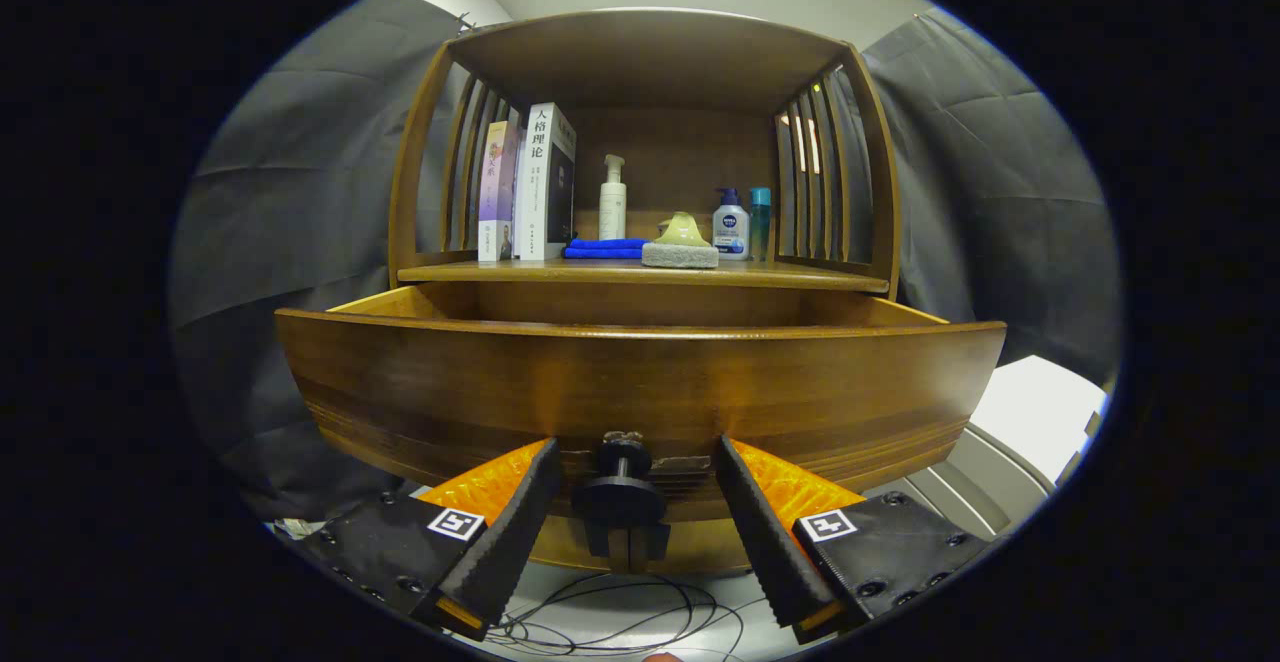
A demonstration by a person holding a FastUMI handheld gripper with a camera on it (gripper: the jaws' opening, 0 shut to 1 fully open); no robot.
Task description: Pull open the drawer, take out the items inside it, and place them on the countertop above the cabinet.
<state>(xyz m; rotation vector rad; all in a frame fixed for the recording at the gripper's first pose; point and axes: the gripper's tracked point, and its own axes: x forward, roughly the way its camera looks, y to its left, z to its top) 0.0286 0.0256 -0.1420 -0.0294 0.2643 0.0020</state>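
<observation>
The wooden drawer (640,392) stands pulled out toward me, its front panel right in front of the fingers. Its dark round knob (622,487) sits between my two fingers without touching either. My gripper (636,457) is open, one black finger (515,522) to each side of the knob. The front panel hides the drawer's inside, so its contents cannot be seen. Above the drawer runs the countertop (800,277) of the cabinet.
On the countertop stand two books (530,187), a white pump bottle (612,200), a folded blue cloth (605,248), a grey sponge with a yellow-green object on it (680,247), and two small bottles (742,224). Loose cables (620,617) lie on the floor below.
</observation>
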